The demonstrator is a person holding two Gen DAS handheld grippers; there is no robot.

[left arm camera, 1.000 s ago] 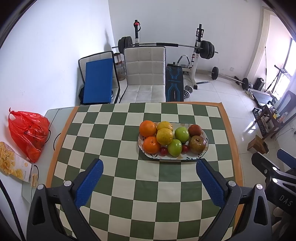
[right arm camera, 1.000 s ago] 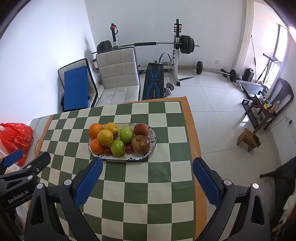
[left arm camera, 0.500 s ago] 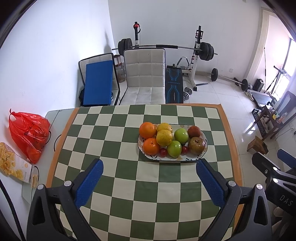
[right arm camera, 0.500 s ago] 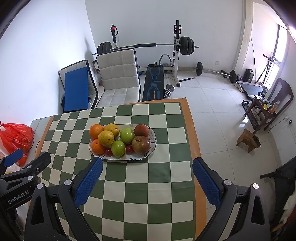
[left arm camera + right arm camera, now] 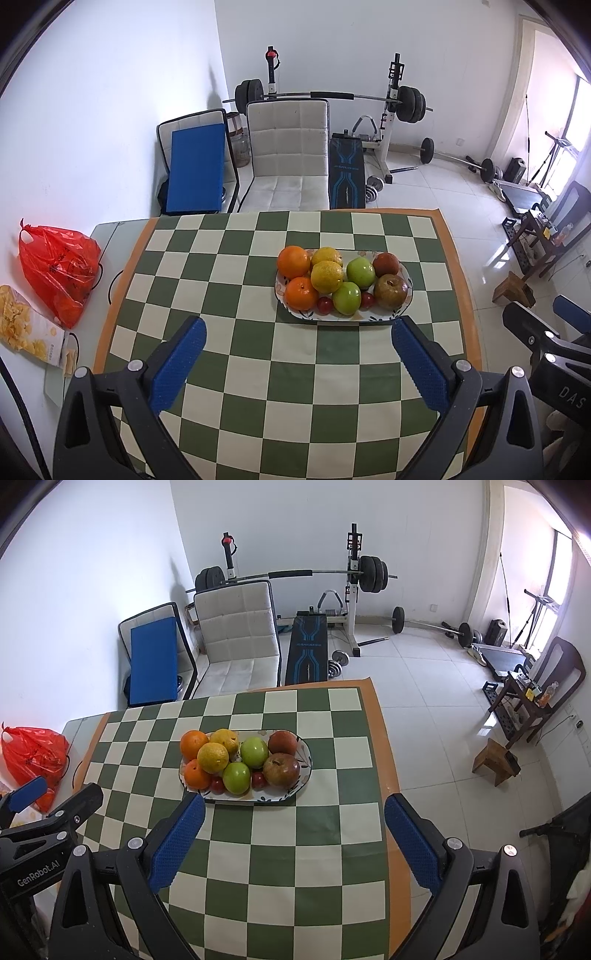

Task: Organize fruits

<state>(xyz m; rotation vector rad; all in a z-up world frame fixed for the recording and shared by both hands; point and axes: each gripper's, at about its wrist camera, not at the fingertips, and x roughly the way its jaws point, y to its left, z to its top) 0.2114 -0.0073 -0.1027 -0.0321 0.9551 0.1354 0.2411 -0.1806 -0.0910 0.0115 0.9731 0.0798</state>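
Note:
An oval white plate (image 5: 400, 314) (image 5: 303, 779) on the green-and-white checked tablecloth (image 5: 258, 354) holds two oranges (image 5: 293, 261), two yellow citrus fruits (image 5: 327, 276), two green apples (image 5: 360, 272), two reddish-brown apples (image 5: 390, 291) and small red fruits (image 5: 325, 305). My left gripper (image 5: 297, 339) is open and empty, high above the table in front of the plate. My right gripper (image 5: 293, 818) is open and empty, also in front of the plate, to the right of the left one.
A red plastic bag (image 5: 59, 269) and a snack box (image 5: 26, 332) lie left of the cloth. A white chair (image 5: 288, 158), a blue-padded chair (image 5: 195, 170) and a weight bench (image 5: 347, 173) stand beyond the table. Tiled floor lies right.
Both grippers have drawn slightly back and up, so the plate sits a little farther away in both views. The fruits have not moved.

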